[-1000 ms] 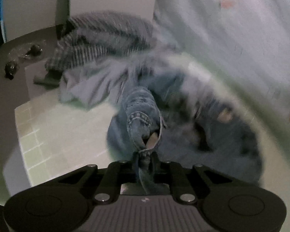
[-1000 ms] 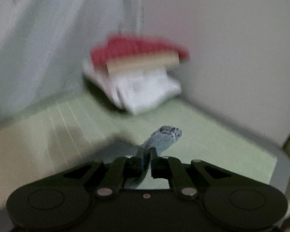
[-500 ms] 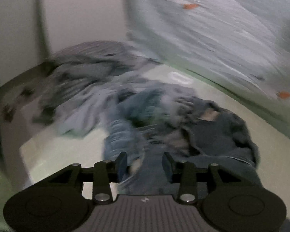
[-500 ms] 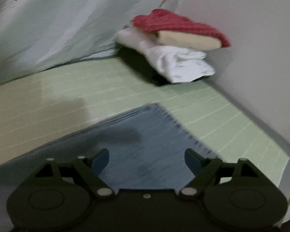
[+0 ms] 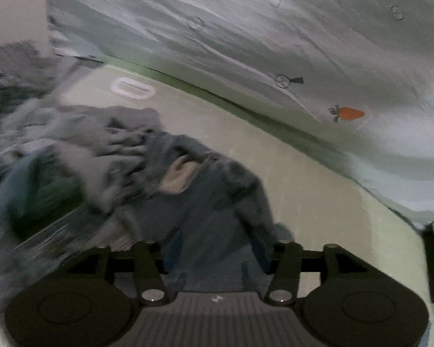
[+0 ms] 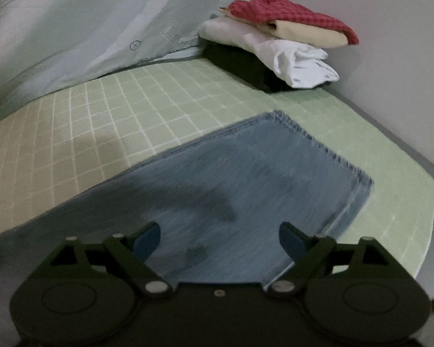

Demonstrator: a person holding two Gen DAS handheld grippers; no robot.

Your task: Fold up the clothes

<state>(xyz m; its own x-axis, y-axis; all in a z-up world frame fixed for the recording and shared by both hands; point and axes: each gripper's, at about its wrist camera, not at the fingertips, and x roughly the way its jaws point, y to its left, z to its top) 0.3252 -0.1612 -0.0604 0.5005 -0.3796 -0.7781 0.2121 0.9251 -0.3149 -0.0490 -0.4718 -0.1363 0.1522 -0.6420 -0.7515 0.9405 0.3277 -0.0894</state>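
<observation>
A pair of blue jeans lies on the green gridded mat. In the right wrist view one leg point(image 6: 246, 179) lies flat, its hem towards the back right. My right gripper point(image 6: 220, 237) is open and empty just above that leg. In the left wrist view the waist end of the jeans point(image 5: 205, 196) is bunched, with a pale pocket lining showing. My left gripper point(image 5: 214, 253) is open and empty over it.
A pile of unfolded clothes point(image 5: 37, 150) lies at the left. A stack of folded clothes point(image 6: 277, 37), red on top, sits in the back right corner by the wall. A pale curtain point(image 5: 275, 43) hangs along the mat's far edge point(image 6: 173, 92).
Both grippers let go of the jeans and opened wide. The leg now lies flat on the mat. The left gripper has swung to the right, away from the pile.
</observation>
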